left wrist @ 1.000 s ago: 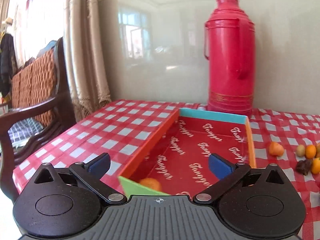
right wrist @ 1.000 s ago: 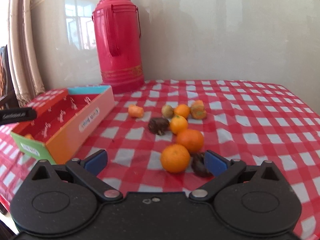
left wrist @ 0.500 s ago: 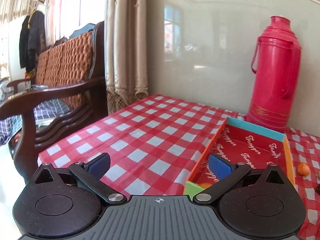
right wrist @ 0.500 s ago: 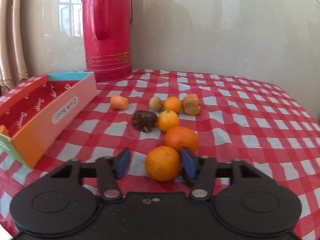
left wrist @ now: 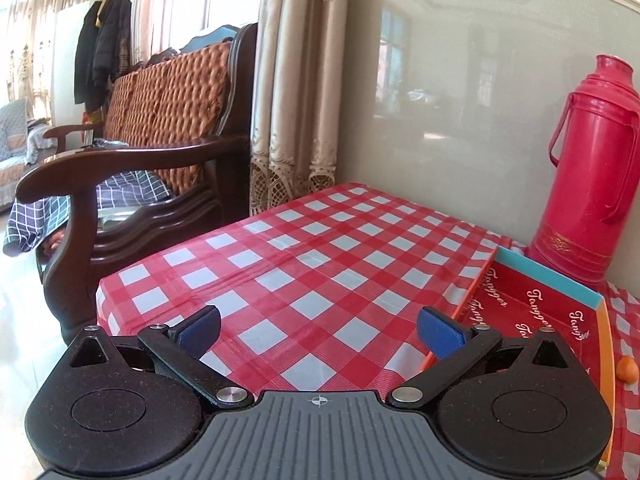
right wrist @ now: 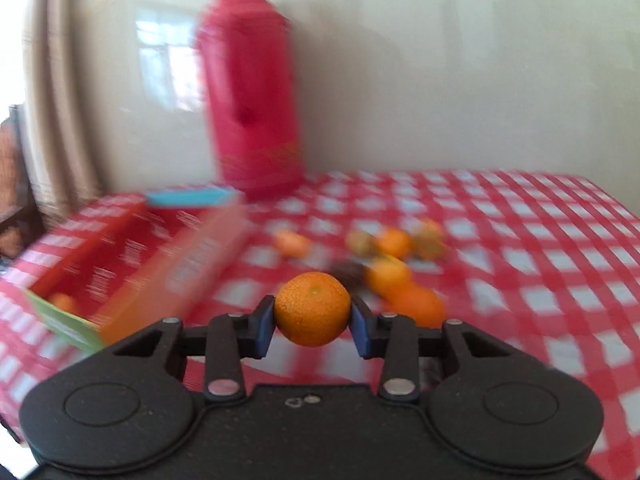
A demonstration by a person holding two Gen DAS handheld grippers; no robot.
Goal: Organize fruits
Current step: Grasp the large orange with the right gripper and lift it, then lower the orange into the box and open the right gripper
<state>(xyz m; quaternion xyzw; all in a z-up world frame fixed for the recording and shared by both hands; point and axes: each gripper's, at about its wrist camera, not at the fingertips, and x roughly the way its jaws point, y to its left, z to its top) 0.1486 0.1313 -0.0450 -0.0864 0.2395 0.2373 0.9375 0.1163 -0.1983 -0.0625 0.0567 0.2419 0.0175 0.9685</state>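
My right gripper (right wrist: 313, 326) is shut on an orange (right wrist: 313, 308) and holds it above the checked tablecloth. The right wrist view is blurred by motion. Several more fruits (right wrist: 394, 264) lie on the cloth behind it, oranges and dark ones. The red cardboard box (right wrist: 132, 256) stands to the left with one small orange fruit (right wrist: 62, 302) inside. My left gripper (left wrist: 318, 330) is open and empty over the cloth, left of the box (left wrist: 532, 308). A small orange fruit (left wrist: 626, 369) lies right of the box.
A tall red thermos (left wrist: 588, 172) stands by the wall behind the box; it also shows in the right wrist view (right wrist: 252, 96). A wooden armchair (left wrist: 132, 152) and curtains (left wrist: 296, 80) are left of the table. The table's left edge (left wrist: 100, 292) is near my left gripper.
My right gripper has closed on the nearest orange and lifted it off the cloth, swinging left. My left gripper has turned left, away from the box, still open.
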